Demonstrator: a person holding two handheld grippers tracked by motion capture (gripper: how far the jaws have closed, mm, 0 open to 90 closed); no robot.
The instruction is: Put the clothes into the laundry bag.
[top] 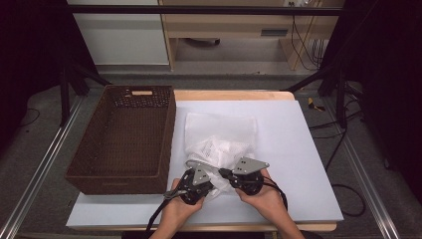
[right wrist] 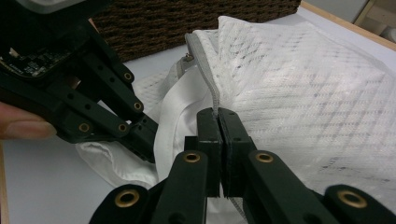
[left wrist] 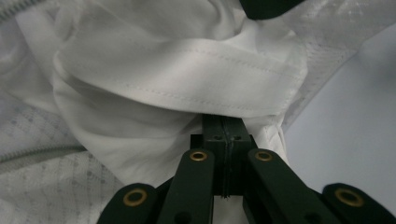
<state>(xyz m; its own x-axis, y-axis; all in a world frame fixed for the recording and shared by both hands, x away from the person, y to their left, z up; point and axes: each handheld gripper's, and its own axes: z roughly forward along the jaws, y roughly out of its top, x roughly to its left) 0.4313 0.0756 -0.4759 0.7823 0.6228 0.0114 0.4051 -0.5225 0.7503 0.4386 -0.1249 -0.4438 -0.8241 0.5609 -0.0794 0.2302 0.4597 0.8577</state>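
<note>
We look down on a pale surface (top: 298, 149) with a wooden edge, standing on a grey floor (top: 40, 139). A black frame bar (top: 199, 10) crosses the top, and black struts (top: 318, 74) slant down at either side. Beyond stand a white cabinet (top: 119, 35) and a light wooden desk (top: 234, 25), with dark cables (top: 303, 45) hanging at its right. The corners lie in shadow.

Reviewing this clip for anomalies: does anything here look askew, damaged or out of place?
Nothing damaged or spilled. The white garment hangs crumpled halfway out of the mesh laundry bag, pinched by the left gripper; the right gripper clamps the bag's zipper edge.
</note>
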